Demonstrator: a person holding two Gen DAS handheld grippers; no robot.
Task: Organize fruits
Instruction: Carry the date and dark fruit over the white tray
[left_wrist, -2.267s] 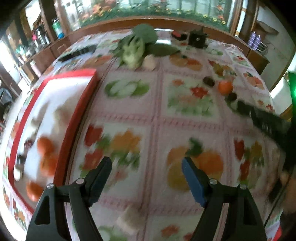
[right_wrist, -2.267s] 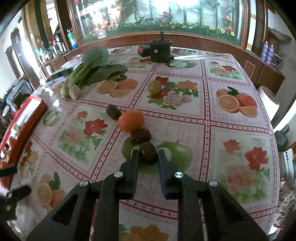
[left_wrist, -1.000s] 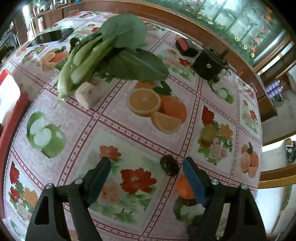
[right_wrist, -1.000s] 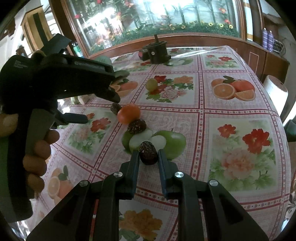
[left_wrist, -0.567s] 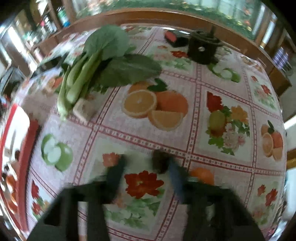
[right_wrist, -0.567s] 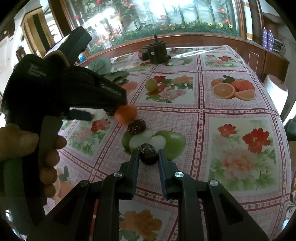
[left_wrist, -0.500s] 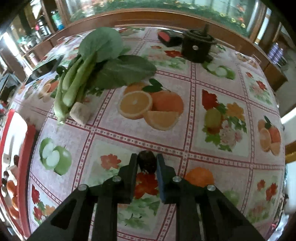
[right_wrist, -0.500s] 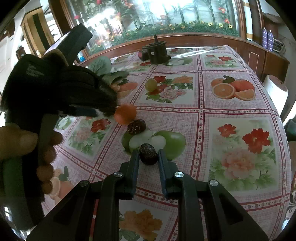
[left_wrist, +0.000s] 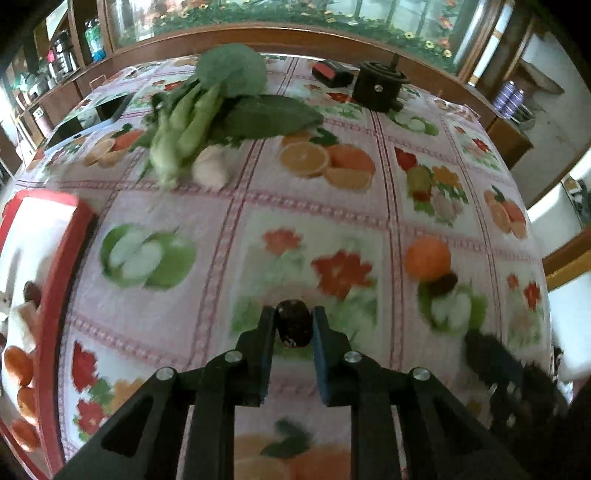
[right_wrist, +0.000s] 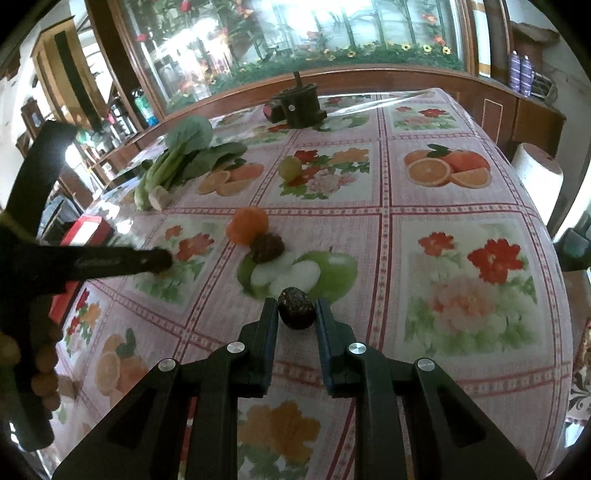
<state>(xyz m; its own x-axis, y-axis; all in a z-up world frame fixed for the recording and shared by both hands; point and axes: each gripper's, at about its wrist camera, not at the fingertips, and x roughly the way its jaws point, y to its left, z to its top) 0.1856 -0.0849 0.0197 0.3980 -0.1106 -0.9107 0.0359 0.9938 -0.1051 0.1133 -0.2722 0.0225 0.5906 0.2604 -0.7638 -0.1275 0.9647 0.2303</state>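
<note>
My left gripper (left_wrist: 294, 326) is shut on a small dark wrinkled fruit (left_wrist: 294, 326), held above the flowered tablecloth. My right gripper (right_wrist: 296, 314) is shut on another dark fruit (right_wrist: 296, 312) of the same kind, just above the printed green apple. On the cloth remain an orange (right_wrist: 247, 225) (left_wrist: 427, 257) and one more dark fruit (right_wrist: 266, 247) (left_wrist: 442, 284) touching it. A red-rimmed white tray (left_wrist: 51, 266) at the left holds oranges and dark fruits. In the right wrist view the left gripper's body (right_wrist: 92, 264) reaches in from the left.
Leafy greens (left_wrist: 221, 107) and a pale root piece (left_wrist: 210, 168) lie at the back left. A black round device (left_wrist: 378, 86) and a red-black box (left_wrist: 332, 74) stand at the far edge. A white paper roll (right_wrist: 537, 173) stands beyond the table's right edge.
My left gripper shut on the dark fruit beside the orange, lifted it and carried it leftward, away from the orange. My right gripper stayed still, holding its fruit.
</note>
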